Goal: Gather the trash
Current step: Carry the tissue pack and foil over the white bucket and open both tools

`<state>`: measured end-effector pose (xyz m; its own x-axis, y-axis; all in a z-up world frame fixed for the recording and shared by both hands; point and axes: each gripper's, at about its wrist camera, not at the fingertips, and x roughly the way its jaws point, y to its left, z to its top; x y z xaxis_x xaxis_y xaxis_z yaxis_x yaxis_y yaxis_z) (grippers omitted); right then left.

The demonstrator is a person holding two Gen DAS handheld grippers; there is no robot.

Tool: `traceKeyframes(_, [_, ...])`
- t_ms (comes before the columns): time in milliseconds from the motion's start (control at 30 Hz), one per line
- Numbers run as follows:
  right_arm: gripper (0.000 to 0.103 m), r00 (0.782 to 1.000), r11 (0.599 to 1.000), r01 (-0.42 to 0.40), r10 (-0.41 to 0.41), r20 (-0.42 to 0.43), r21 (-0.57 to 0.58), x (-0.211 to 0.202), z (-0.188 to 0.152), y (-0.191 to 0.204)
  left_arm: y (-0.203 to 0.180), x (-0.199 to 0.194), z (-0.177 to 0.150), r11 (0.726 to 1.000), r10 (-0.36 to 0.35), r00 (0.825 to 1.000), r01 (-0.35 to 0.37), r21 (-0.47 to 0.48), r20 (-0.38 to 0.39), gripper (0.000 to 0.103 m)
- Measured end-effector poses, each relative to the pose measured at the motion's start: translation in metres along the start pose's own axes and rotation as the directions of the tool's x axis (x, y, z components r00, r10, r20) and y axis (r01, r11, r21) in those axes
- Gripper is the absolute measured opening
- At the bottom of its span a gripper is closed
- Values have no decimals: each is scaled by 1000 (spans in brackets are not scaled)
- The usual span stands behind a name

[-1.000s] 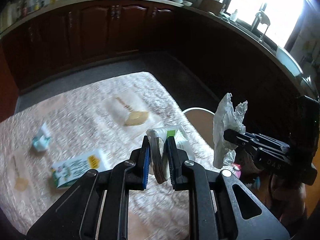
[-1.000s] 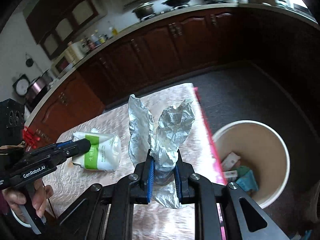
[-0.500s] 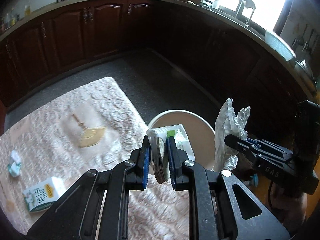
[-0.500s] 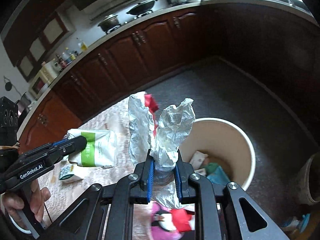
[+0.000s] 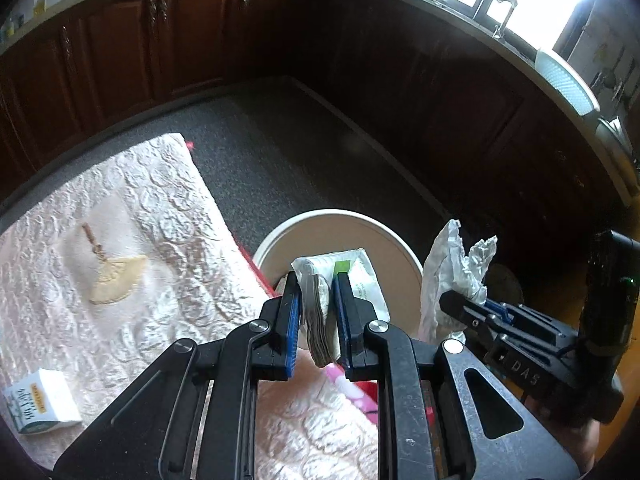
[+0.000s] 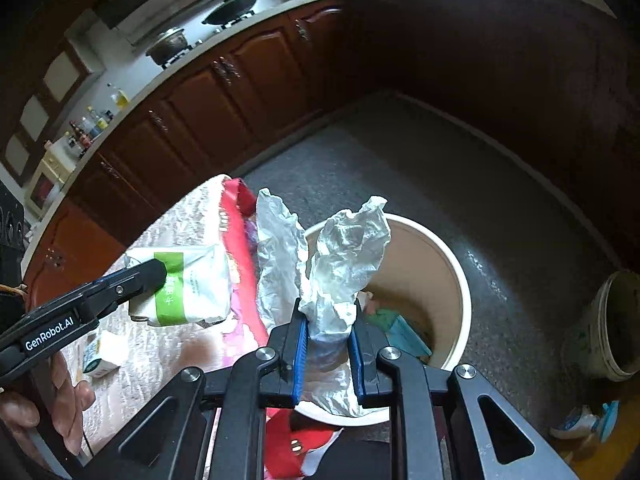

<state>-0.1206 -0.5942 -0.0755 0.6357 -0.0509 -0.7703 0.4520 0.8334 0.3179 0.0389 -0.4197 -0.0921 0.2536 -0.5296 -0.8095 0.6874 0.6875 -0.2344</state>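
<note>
My left gripper is shut on a white tissue packet with a green stripe, held at the table's right edge by the rim of a cream round bin. In the right wrist view the same packet hangs left of the bin. My right gripper is shut on a crumpled white wrapper, held over the near side of the bin, which holds several scraps. The left wrist view shows that wrapper to the right of the bin.
A table with a pale quilted cloth lies to the left, with a small white carton on it. A red-edged cover hangs at the table's side. Dark cabinets ring the grey floor. A second bucket stands at right.
Both grippers have swung to the right from over the table to the bin, sinking a little. Each keeps its hold. The bin has come fully into both views.
</note>
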Motion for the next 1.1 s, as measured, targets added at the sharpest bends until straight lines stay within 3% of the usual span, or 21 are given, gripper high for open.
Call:
traceKeyframes(500, [17, 998, 999, 46, -46, -39, 12, 30, 4, -5, -8, 30, 2, 1000, 27, 999, -27, -6, -22, 14])
traceKeyframes(567, [20, 997, 998, 63, -63, -36, -3, 33, 3, -3, -8, 30, 2, 1000, 27, 999, -27, -5, -21, 15])
traceKeyframes(633, [38, 995, 996, 89, -90, -31, -12, 37, 4, 1, -10, 35, 0, 1000, 21, 999, -21, -5, -25, 17])
traceKeyframes(700, [47, 996, 996, 88, -88, -23, -10, 38, 3, 1, -10, 39, 0, 1000, 17, 999, -17, -5, -37, 27])
traceKeyframes(800, [47, 995, 996, 93, -93, -25, -13, 41, 3, 2, -10, 42, 0, 1000, 9, 999, -9, -10, -43, 45])
traceKeyframes(1100, [48, 995, 996, 88, -88, -39, 4, 41, 0, -1, -1, 39, -7, 1000, 8, 999, -9, -22, -40, 47])
